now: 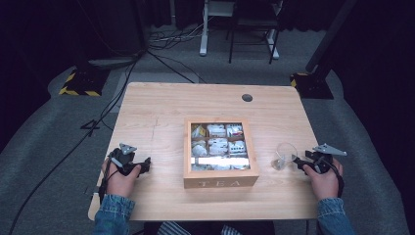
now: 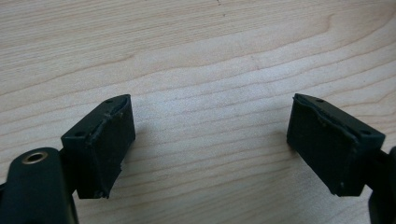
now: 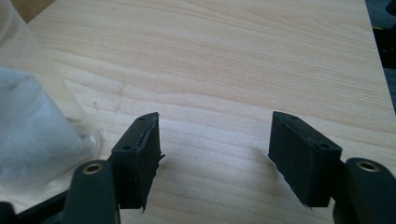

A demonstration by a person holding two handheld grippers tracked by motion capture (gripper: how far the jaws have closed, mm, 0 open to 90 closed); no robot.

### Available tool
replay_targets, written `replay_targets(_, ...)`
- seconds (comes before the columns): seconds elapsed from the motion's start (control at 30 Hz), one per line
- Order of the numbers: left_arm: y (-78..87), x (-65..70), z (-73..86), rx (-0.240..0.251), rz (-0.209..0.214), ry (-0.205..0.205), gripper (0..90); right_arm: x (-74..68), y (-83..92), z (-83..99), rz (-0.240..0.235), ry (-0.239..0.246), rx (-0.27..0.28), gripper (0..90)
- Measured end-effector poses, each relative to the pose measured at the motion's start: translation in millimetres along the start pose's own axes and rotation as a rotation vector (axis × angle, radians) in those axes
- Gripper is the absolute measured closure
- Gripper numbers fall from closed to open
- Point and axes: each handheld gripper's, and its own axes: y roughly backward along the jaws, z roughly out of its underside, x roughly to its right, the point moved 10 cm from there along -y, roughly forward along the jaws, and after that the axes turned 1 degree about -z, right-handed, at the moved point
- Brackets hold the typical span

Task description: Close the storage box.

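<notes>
A wooden box marked TEA (image 1: 220,182) stands in the middle of the table (image 1: 161,107). Through its glass lid I see several tea bags in compartments. To its right stands a clear glass (image 1: 285,154) with something white and soft inside (image 3: 32,116). My right gripper (image 1: 297,160) rests low over the wood just right of the glass, open, with bare table between its jaws (image 3: 215,144). My left gripper (image 1: 146,164) lies near the table's left front, left of the box. It is open over bare wood (image 2: 210,135).
A round cable hole (image 1: 247,97) sits near the table's far edge. Beyond the table are grey floor, cables, a stand base with yellow-black stripes (image 1: 80,83) and a white frame leg (image 1: 203,29). The table's right edge (image 3: 373,56) is close to my right gripper.
</notes>
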Motion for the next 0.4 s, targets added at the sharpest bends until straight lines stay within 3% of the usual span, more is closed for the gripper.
replay_targets(0.2,-0.6,-0.7,-0.5,0.0,-0.004,-0.003,14.8,0.2,-1.7,5.1,0.012,0.017,-0.045,30.8)
replay_targets(0.4,-0.7,-0.8,-0.6,0.0,-0.004,-0.003,14.7,1.0,-2.8,5.3,0.013,0.016,-0.051,25.9)
